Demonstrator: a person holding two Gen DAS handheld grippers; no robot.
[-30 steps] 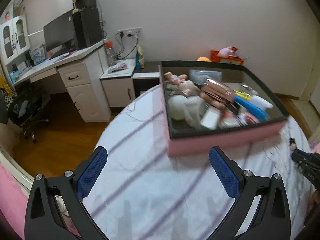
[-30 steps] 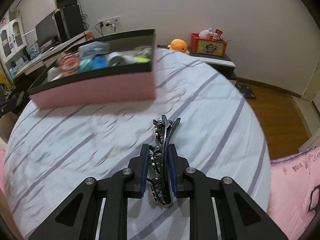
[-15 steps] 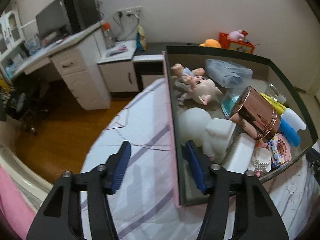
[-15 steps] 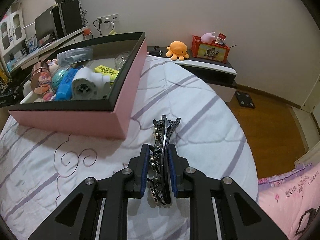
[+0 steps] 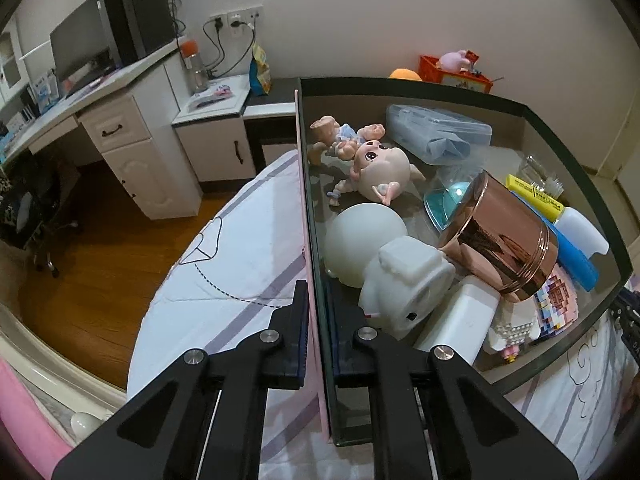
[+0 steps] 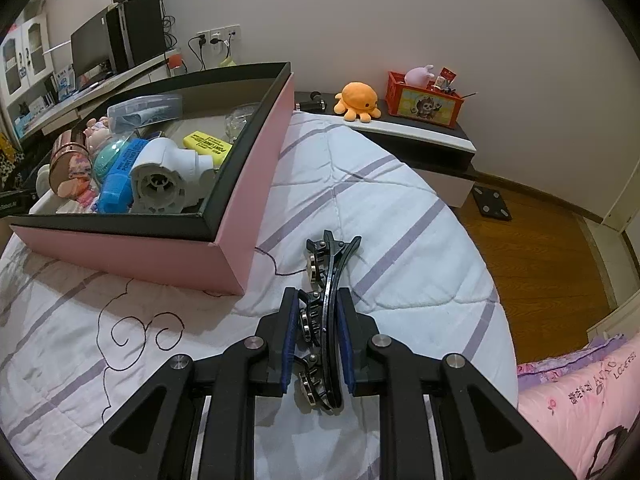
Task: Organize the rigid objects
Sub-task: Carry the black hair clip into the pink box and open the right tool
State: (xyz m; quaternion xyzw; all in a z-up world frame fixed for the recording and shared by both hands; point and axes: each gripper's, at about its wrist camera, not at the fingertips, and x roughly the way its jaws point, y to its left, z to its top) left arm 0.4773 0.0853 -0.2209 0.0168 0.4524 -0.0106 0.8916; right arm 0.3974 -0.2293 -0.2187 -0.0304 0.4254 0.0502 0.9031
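Open bed [image 6: 400,216]: bare striped cover right of and in front of the pink box [image 6: 256,184], passable.
Pink box interior: crowded; white fan [image 6: 168,178], copper tin [image 5: 500,240], pig doll [image 5: 380,168] and blue bottle [image 5: 576,256] block entry.
Box left wall [image 5: 306,240]: pinched by left hand-held gripper [image 5: 318,316].
Low shelf [image 6: 420,140] borders the bed's far edge.

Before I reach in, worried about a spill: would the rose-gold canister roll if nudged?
Probably. The rose-gold canister lies tilted on its side atop the white power bank, so its round, glossy wall would likely roll or slip. Its weight is unclear.
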